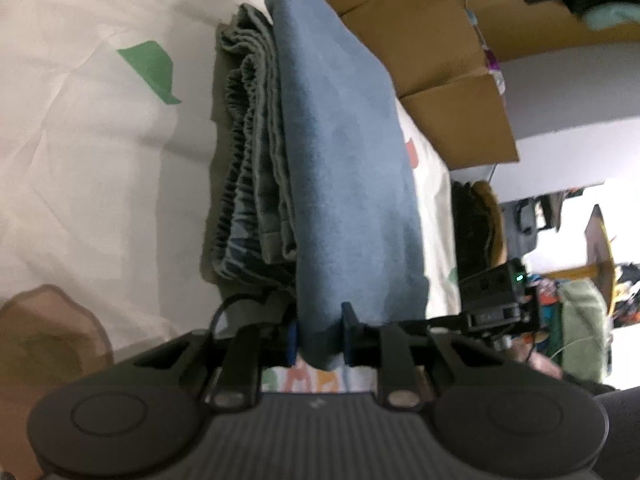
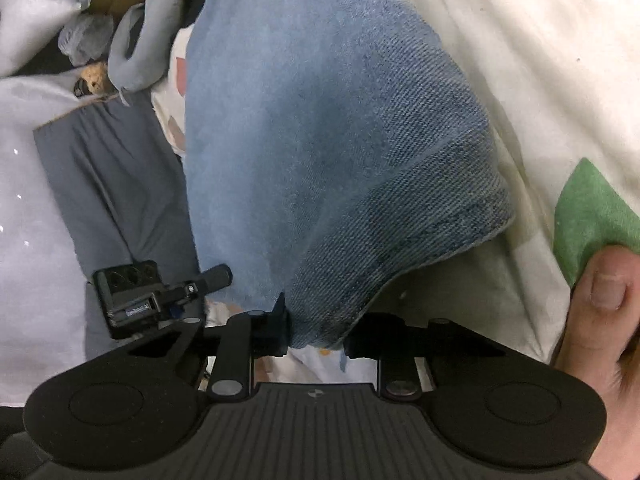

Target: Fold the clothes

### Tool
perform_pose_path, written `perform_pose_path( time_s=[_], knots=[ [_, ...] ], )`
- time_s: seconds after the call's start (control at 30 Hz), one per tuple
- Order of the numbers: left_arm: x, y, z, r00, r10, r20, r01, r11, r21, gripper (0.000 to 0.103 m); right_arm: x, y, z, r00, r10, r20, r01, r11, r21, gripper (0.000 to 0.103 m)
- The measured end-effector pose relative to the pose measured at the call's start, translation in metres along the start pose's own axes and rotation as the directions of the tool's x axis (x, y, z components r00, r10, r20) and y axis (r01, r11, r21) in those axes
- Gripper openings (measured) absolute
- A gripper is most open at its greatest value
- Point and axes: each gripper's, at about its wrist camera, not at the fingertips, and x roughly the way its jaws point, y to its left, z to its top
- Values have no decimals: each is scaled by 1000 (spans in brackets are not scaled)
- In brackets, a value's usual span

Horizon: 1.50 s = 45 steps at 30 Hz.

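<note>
Denim, pale blue and folded, fills the middle of both wrist views. In the left wrist view the blue denim garment [image 1: 340,152] runs from the top centre down to the left gripper [image 1: 320,338], whose two jaws are clenched on its near edge, the cloth pinched between the blue-tipped fingers [image 1: 349,332]. Just left of it, and touching it, lies a stack of folded grey-green clothes [image 1: 248,152] with gathered waistbands showing along the side. Both rest on a cream bedsheet [image 1: 80,140] printed with a green patch [image 1: 154,70]. Cardboard boxes [image 1: 432,64] stand along the upper right of that frame.

In the right wrist view the same denim garment [image 2: 320,140] hangs from the top of the frame down to the right gripper [image 2: 316,338], which grasps its hemmed corner (the darker, coarser weave shows there) between closed jaws. A thumb [image 2: 600,304] sits at the lower right edge, beside a green patch of the sheet [image 2: 592,212]. At the upper left lie a grey neck pillow [image 2: 144,36] and, below it, a dark grey cloth [image 2: 100,168].
</note>
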Motion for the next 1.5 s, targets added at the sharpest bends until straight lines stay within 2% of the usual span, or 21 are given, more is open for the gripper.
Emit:
perform_pose_path(
  time_s=[0.13, 0.2, 0.27, 0.37, 0.47, 0.53, 0.6, 0.67, 0.8, 0.93, 1.0, 1.1, 1.3, 1.4, 1.5],
  knots=[
    [-1, 1, 0, 1000, 9, -8, -9, 1000, 5, 22, 3, 4, 1, 999, -36, -8, 36, 999, -19, 24],
    [-5, -3, 0, 1000, 9, -12, -8, 1000, 19, 22, 1, 10, 3, 998, -49, -39, 47, 998, -41, 30],
    [-10, -9, 2, 1000, 3, -24, -2, 999, 38, 22, -1, 15, 6, 994, -64, -93, 58, 996, -66, 51],
    [-19, -19, 7, 998, 30, -47, -26, 998, 65, 24, -9, 20, 11, 989, -66, -131, 54, 995, -89, 56],
    [-32, -26, 10, 997, 65, -29, -63, 994, 88, 24, -22, 31, 14, 987, -57, -150, 36, 990, -137, 61],
    [-42, -26, 14, 997, 74, -3, -74, 994, 84, 35, -30, 39, 15, 984, -57, -167, 28, 985, -169, 63],
    [-51, -25, 19, 996, 86, 31, -88, 993, 80, 58, -40, 46, 17, 982, -59, -179, 22, 980, -200, 63],
    [-55, -24, 26, 993, 97, 68, -102, 992, 70, 62, -51, 52, 19, 983, -57, -175, 17, 975, -219, 63],
    [-49, -20, 38, 989, 103, 104, -109, 993, 45, 60, -81, 56, 28, 993, -39, -116, 9, 970, -243, 63],
    [-32, -21, 45, 987, 132, 87, -136, 989, 50, 53, -96, 62, 48, 997, -76, 5, 75, 961, -267, 63],
    [-23, -22, 47, 984, 163, 66, -167, 984, 62, 45, -102, 61, 55, 994, -97, 54, 108, 956, -272, 63],
    [-16, -20, 47, 983, 174, 48, -177, 982, 62, 44, -106, 58, 62, 986, -129, 110, 156, 946, -285, 63],
    [-10, -12, 43, 972, 229, 49, -233, 969, 85, 41, -97, 58, 72, 956, -227, 186, 277, 908, -314, 63],
    [-7, -6, 43, 973, 228, 46, -230, 972, 52, 40, -92, 60, 77, 937, -263, 229, 328, 891, -315, 63],
    [-4, -4, 41, 972, 231, 50, -234, 971, 54, 41, -91, 61, 83, 905, -314, 288, 399, 860, -318, 63]
  ],
)
